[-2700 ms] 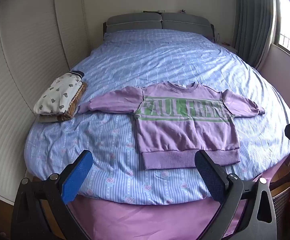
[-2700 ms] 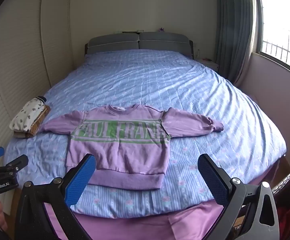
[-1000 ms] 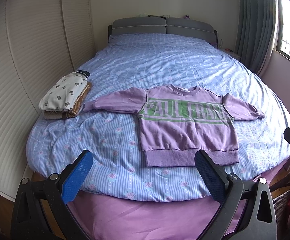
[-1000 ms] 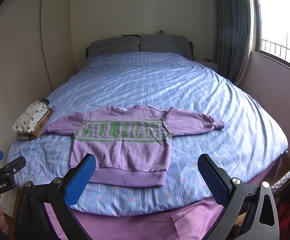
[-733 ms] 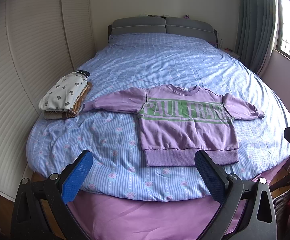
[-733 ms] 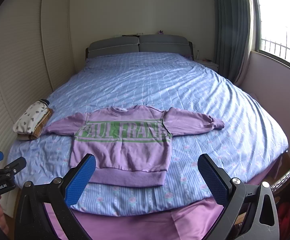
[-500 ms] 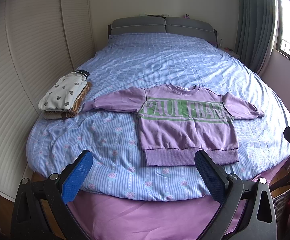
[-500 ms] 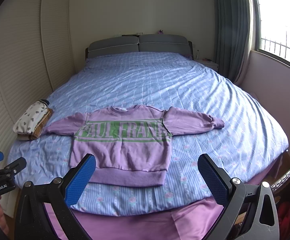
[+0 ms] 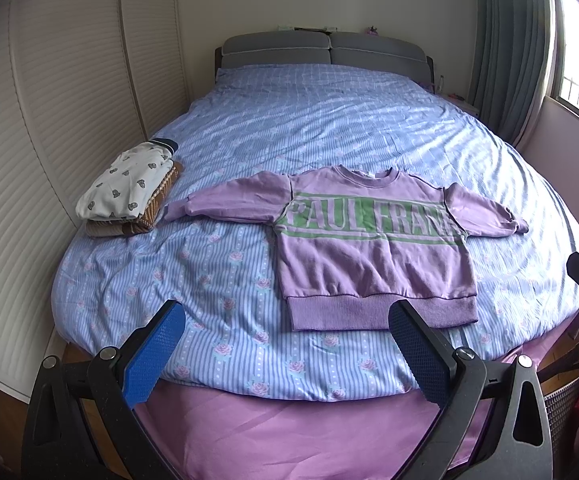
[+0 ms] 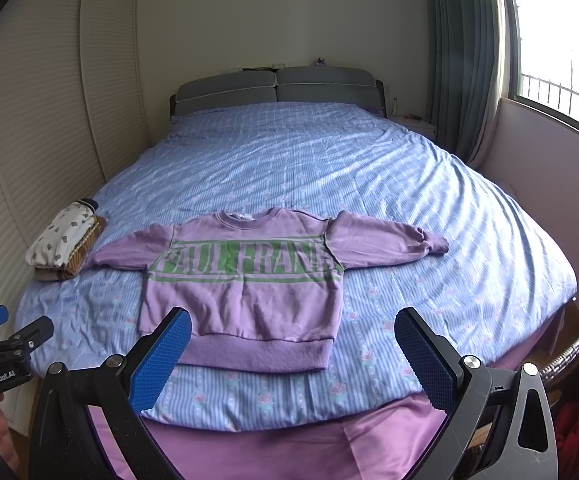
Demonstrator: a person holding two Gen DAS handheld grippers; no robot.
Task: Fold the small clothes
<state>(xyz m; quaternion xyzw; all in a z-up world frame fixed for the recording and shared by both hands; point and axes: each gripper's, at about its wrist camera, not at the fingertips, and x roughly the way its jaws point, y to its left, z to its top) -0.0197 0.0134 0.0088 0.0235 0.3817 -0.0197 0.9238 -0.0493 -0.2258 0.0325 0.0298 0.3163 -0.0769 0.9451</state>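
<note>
Purple sweatshirt (image 9: 373,256), green lettering

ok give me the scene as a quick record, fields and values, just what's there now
surface: bed with blue striped cover
sweater: purple, flat, face up, sleeves spread, unfolded
stack: folded clothes, by the sweater's left sleeve cuff
left gripper: open, empty, short of the bed's near edge
right gripper: open, empty, short of the sweater's hem

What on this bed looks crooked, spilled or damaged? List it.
Nothing stands out. The purple sweatshirt lies flat, print up, sleeves spread, on the blue striped bedspread. The folded clothes pile sits neatly near the left edge.
</note>
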